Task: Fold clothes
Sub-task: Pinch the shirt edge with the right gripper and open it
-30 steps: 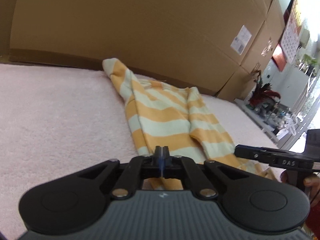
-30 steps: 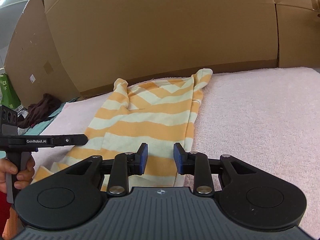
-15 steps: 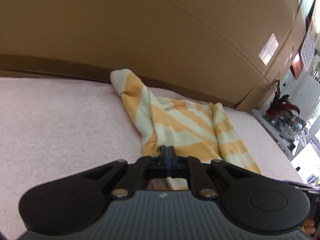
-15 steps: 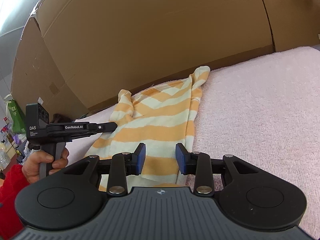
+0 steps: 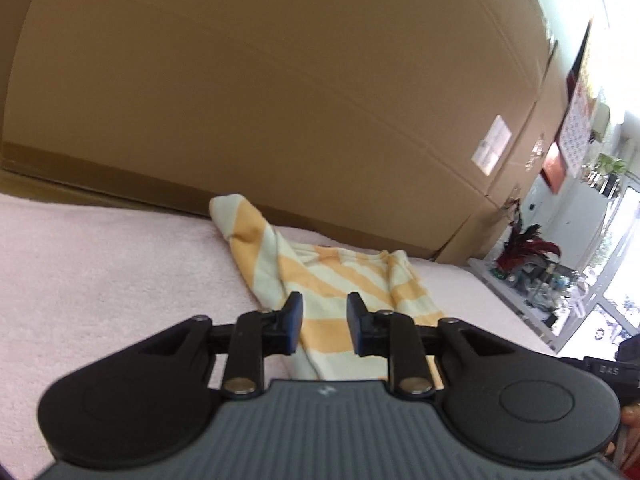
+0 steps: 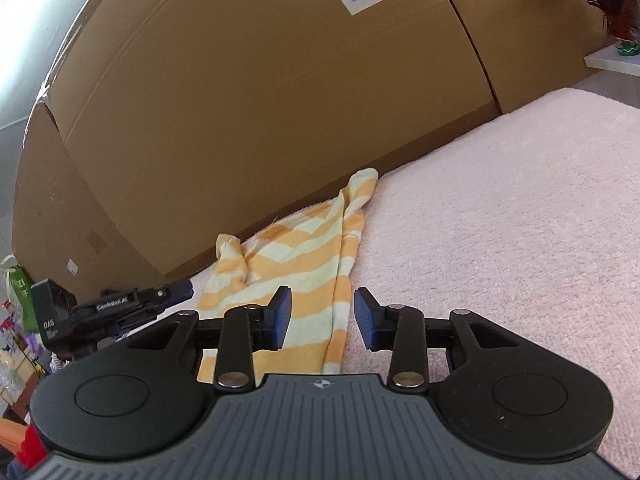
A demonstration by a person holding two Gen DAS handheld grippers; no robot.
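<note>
The striped garment (image 5: pixel 336 280), orange and pale cream, lies on the pink towel-like cover (image 5: pixel 100 272) in a long narrow band, its far end close against the foot of the cardboard boxes (image 5: pixel 280 100) and its near end running under both tools. The left gripper (image 5: pixel 322 326) has its jaws opening, with a clear gap between the blue pads; the cloth shows through that gap but lies below it, and nothing is pinched. The right gripper (image 6: pixel 322 318) is likewise opening, its pads spread, with the garment's right-hand edge visible beneath the gap and no cloth caught. In the right wrist view the other tool sits low at the left, beside the garment's left margin. Risks from here, as judged: the far sleeve end (image 6: pixel 362 186) stands up in a bunched peak against the boxes, and any next fold taken over it is likely to trap a lump. The layers already laid are loose (cotton-like fabric of this sort slides readily on a napped surface), so a pad dragging across the top could pull the upper layer askew. A grasp taken at the near hem may catch one layer only, which would open the band rather than fold it.
</note>
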